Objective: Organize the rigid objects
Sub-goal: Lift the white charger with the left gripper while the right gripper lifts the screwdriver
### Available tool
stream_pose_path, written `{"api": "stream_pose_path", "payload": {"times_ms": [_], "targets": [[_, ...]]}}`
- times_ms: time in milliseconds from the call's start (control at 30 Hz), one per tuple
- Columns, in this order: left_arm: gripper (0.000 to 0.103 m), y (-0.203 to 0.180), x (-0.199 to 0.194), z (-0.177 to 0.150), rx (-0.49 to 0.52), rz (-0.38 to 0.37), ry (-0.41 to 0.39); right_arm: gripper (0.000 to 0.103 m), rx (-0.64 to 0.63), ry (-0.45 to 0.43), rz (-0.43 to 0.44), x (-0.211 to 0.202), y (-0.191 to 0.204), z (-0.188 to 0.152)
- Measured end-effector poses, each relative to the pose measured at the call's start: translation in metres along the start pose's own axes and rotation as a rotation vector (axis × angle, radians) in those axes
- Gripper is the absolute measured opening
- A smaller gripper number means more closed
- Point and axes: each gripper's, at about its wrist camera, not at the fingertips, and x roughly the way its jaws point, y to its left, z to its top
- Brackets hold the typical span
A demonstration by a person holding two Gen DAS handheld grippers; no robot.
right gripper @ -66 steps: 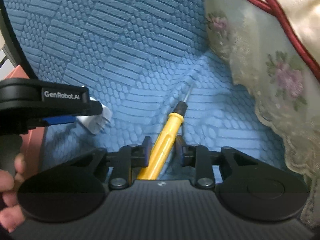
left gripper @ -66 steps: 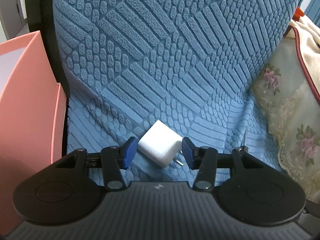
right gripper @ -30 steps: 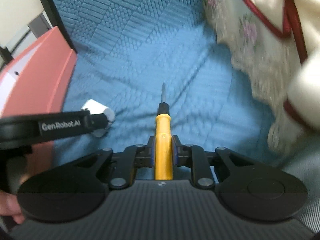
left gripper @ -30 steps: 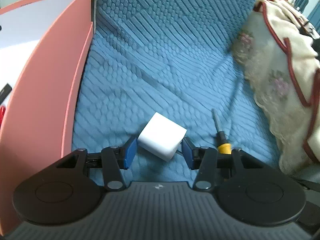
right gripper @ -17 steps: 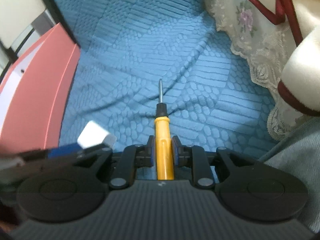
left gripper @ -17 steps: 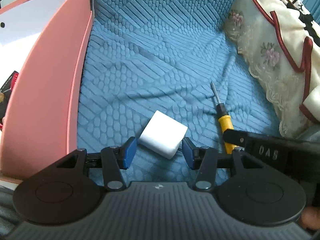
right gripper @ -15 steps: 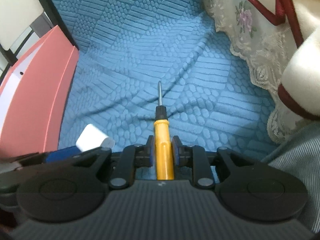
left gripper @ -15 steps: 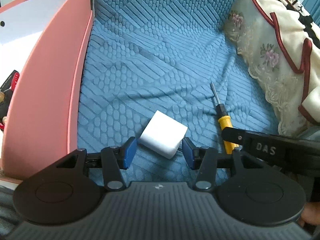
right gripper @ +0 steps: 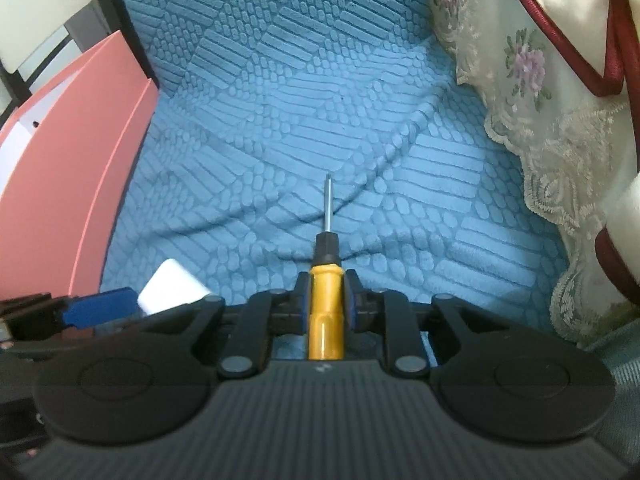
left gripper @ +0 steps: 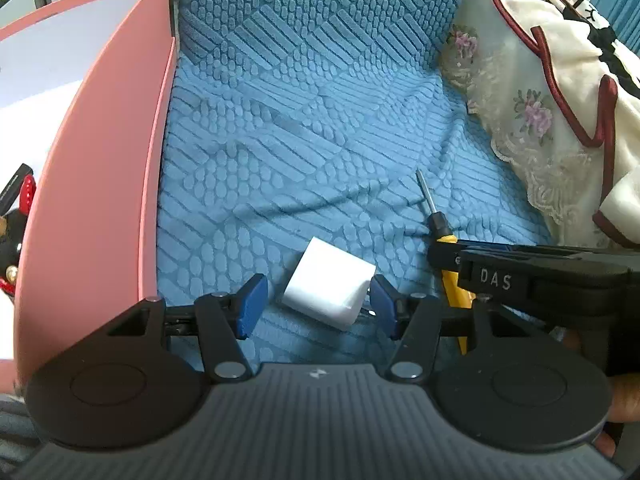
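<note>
Although the pink box fills the nine o'clock side of the left wrist view, with a few dark and red things just visible inside its edge, neither item has reached it yet. Since a couple of seconds ago both cameras have pulled back and up from the blue sofa cover, so more of the box and the seat now shows. The left tongs stand wide apart around the white charger: the right blue pad touches or nearly touches its side, the left pad is clear of it, and I cannot tell whether the charger is carried or lies on the cover. At three o'clock the right tongs are closed on the yellow handle of the screwdriver, shaft pointing to twelve o'clock above the fabric; 2.2 seconds ago those pads were still apart beside the handle. I judge the screwdriver is secured and ready to travel toward the box, while the charger's grasp looks unfinished. The floral cushion lies at two o'clock.
</note>
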Motion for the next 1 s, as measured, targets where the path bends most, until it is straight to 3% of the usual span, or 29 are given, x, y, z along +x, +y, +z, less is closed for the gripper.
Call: {"api": "stream_pose_path", "payload": {"times_ms": [200,567,700,833,1000], "targets": [[0.062,-0.002,0.008,0.004,0.023,-0.022,0.007,0.02,-0.008,-0.043,-0.002,-0.007,-0.003,0.008],[0.061,-0.004,0.02,0.01,0.049,-0.009,0.022,0.02,0.062,0.002,0.028,0.007,-0.01,0.014],[0.061,0.006,0.021,0.021,-0.009,0.005,-0.004,0.023,0.085,-0.048,0.025,-0.001,-0.016,0.018],[0.061,0.014,0.017,0.027,-0.059,0.007,-0.026,0.027,0.101,-0.024,0.028,0.002,-0.021,0.016],[0.061,0.016,0.011,0.031,-0.073,0.003,-0.042,0.034,0.022,0.001,0.028,0.009,-0.007,0.01]]}}
